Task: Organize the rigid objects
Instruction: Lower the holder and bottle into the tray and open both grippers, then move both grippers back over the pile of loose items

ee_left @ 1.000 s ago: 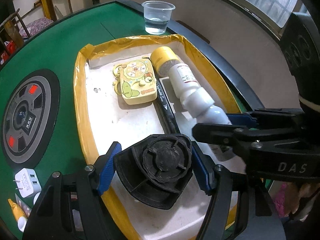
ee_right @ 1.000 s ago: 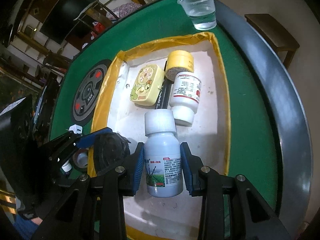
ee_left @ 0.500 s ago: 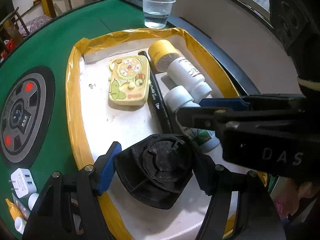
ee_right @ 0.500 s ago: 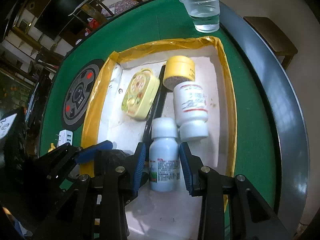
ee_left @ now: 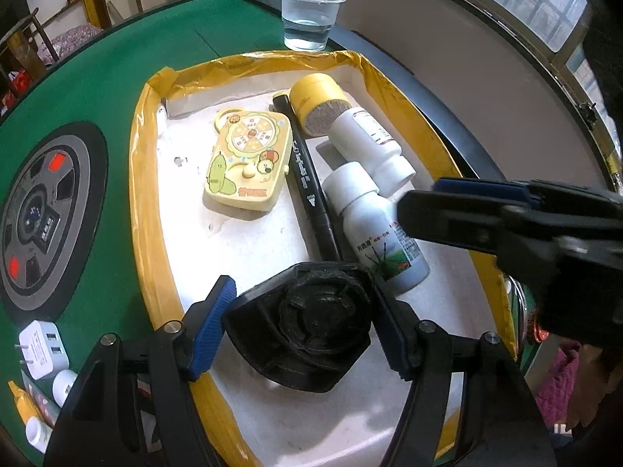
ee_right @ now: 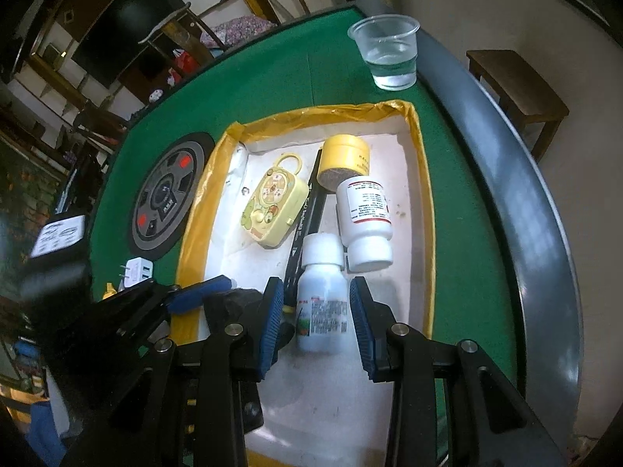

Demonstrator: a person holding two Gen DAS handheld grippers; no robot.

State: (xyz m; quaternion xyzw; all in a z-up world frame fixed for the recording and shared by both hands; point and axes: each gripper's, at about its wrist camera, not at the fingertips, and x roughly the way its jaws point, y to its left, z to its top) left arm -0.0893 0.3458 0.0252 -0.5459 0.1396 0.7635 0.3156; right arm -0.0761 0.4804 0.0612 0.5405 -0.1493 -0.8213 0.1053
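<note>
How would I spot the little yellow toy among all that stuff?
Find the yellow-rimmed tray on the green table. The toy lies flat left of the black pen; unlike the round bottles, it is a flat box with cartoon pictures.

The green bench (ee_right: 272, 78) carries a yellow-rimmed tray (ee_right: 424, 210) ahead of both tongs, a water cup (ee_right: 389, 54) beyond it, a round grey mat (ee_left: 43, 218) and a white charger (ee_left: 41, 346) left of the left tongs (ee_left: 300, 327).

Glossy white plastic is seen on the bottle (ee_right: 322, 303), matt green felt on the table (ee_right: 272, 78), and clear plastic on the cup (ee_right: 389, 54).
</note>
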